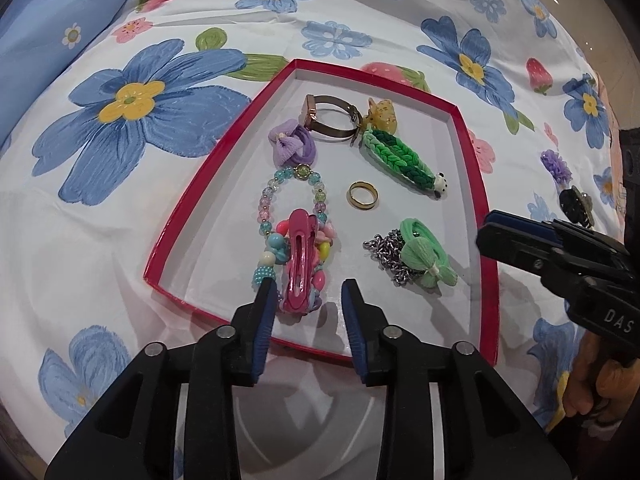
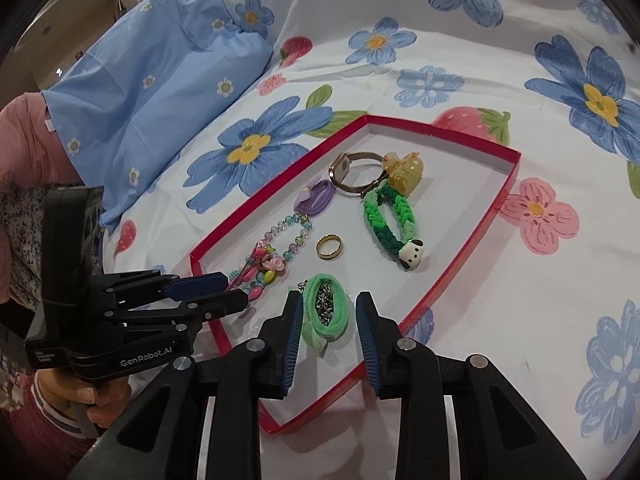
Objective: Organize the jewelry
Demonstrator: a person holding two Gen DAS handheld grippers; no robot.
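Note:
A red-rimmed white tray (image 1: 486,216) (image 2: 512,172) lies on the floral bedsheet and holds jewelry. A pink hair clip (image 1: 299,258) lies on a colourful bead bracelet (image 1: 276,204) near the tray's front. My left gripper (image 1: 309,294) is open, its fingers either side of the clip's near end, not gripping. A green bow hair tie (image 1: 422,254) (image 2: 325,312) lies on a silver chain (image 1: 386,254). My right gripper (image 2: 329,312) is open around that tie. A gold ring (image 1: 361,195) (image 2: 330,246), a green braided band (image 1: 398,158) (image 2: 390,216), a watch (image 1: 334,118), a yellow claw clip (image 1: 382,114) and a purple bow tie (image 1: 292,144) also lie inside.
Outside the tray at the right lie a purple hair piece (image 1: 557,165) and a dark clip (image 1: 576,204) on the sheet. A blue pillow (image 2: 152,80) lies at the back left. The other gripper and the hand holding it show at each view's edge.

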